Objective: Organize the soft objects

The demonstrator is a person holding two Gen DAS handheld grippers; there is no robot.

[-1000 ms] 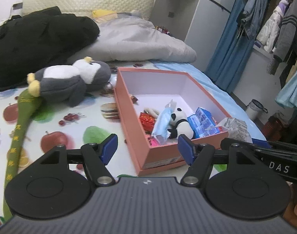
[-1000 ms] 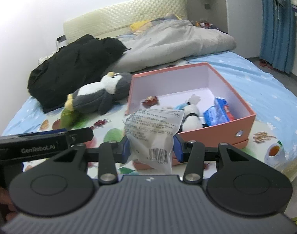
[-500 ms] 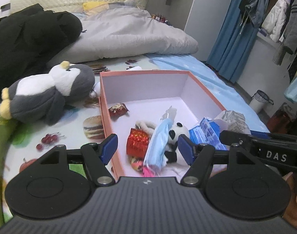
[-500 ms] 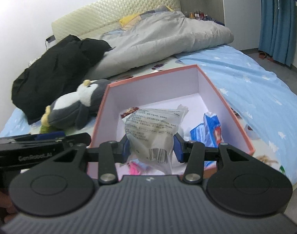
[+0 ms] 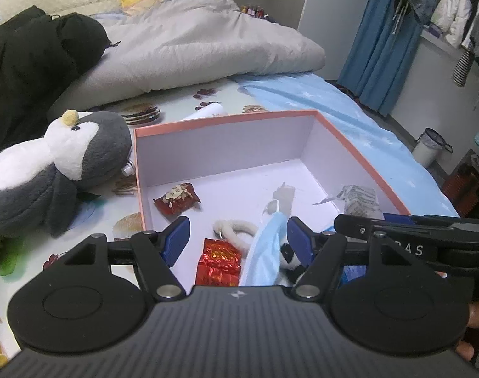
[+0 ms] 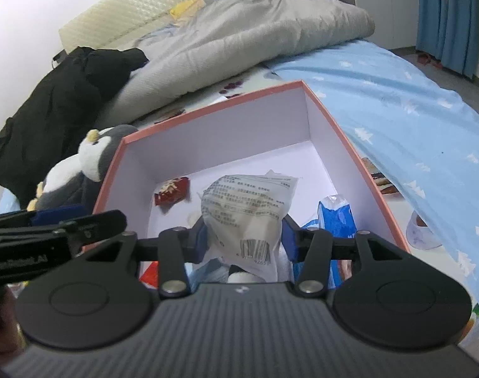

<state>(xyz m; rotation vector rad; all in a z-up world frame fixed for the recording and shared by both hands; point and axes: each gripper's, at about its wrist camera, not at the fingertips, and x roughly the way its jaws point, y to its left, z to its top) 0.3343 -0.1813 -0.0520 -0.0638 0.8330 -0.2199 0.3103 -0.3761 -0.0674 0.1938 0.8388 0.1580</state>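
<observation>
A pink box (image 5: 362, 157) with a white inside sits on the bed and also shows in the right wrist view (image 6: 349, 145). My right gripper (image 6: 242, 241) is shut on a clear printed packet (image 6: 249, 211) and holds it over the box; the packet also shows in the left wrist view (image 5: 360, 200). My left gripper (image 5: 236, 237) is open and empty over the box's near end. Inside lie a red snack pack (image 5: 176, 197), a red foil pack (image 5: 219, 263), a blue face mask (image 5: 264, 252), a small panda toy (image 5: 286, 256) and a blue packet (image 6: 335, 217).
A grey and white penguin plush (image 5: 60, 160) lies left of the box. A black coat (image 5: 28, 69) and a grey duvet (image 5: 195, 47) lie behind it. A blue sheet (image 6: 412, 119) covers the bed's right side. Hanging clothes and a bin (image 5: 430, 145) stand at the right.
Both grippers have moved forward over the box. The right one has carried the packet from in front of the box to above its inside. The left stays open.
</observation>
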